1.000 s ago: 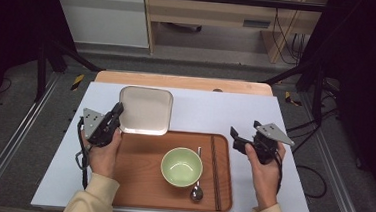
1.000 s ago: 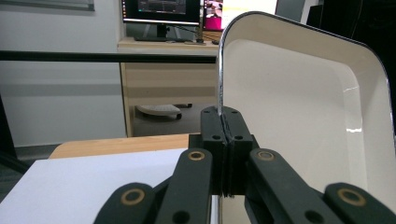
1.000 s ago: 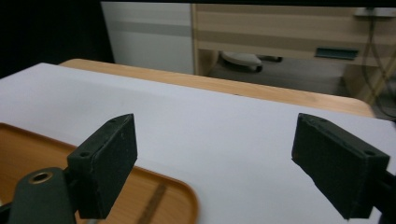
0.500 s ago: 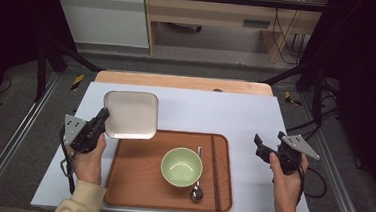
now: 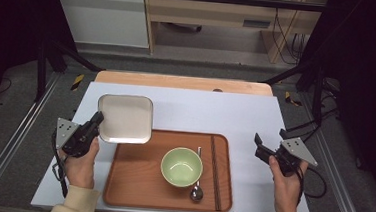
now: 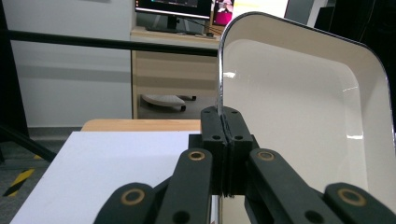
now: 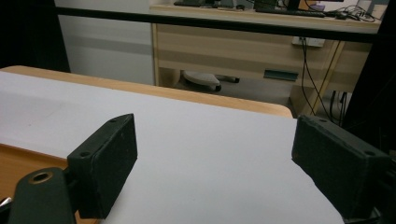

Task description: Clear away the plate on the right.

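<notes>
- The counter [image 5: 245, 115] has a pale white top with a strip of bare wood along its far edge; it stands on a grey floor between dark metal rails.
- Beyond it, a light wooden desk [image 5: 222, 13] and a white cabinet [image 5: 102, 15] line the far side of the room, and cables hang at the right.
- A brown tray [image 5: 135, 182] lies on the near middle of the counter. In it stand a green bowl [image 5: 181, 166], a spoon [image 5: 196, 192] just beside the bowl on its right, and a pair of dark chopsticks [image 5: 215, 173] laid lengthwise near the tray's right rim.
- The square white plate [image 5: 125, 117] sits at the tray's far left corner, its near edge overlapping the tray's rim; whether it rests there or hangs just above cannot be told.
- The left tongs [image 5: 96, 121] are clamped tight on the plate's left rim; in the left gripper view the thin rim [image 6: 219, 88] rises straight out from between the closed pads, the plate's hollow spreading off to the right.
- The right tongs [image 5: 268, 144] stand wide open with nothing between them, over bare counter right of the tray and well apart from the plate; the right gripper view shows white surface between the two pads [image 7: 109, 163].
</notes>
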`<action>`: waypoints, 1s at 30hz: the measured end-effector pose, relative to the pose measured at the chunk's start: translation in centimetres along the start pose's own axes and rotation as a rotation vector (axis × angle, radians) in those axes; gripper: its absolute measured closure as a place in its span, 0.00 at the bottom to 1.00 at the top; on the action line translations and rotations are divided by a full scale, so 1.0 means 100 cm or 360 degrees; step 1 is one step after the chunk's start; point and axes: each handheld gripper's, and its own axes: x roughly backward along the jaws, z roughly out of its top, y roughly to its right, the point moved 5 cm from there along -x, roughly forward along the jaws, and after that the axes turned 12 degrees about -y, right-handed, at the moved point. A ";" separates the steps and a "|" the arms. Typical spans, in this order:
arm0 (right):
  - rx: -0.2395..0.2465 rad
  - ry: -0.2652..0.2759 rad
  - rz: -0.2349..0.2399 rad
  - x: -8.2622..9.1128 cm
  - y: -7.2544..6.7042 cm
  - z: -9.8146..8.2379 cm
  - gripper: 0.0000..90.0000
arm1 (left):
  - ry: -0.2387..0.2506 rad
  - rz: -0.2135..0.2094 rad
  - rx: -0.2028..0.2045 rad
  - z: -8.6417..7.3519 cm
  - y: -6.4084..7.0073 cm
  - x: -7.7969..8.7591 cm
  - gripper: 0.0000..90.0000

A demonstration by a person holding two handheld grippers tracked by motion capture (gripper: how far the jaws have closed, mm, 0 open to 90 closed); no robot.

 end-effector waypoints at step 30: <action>0.0025 -0.0042 0.0119 -0.004 -0.014 -0.002 0.15 | -0.0364 -0.0121 -0.0012 -0.052 0.009 0.012 0.99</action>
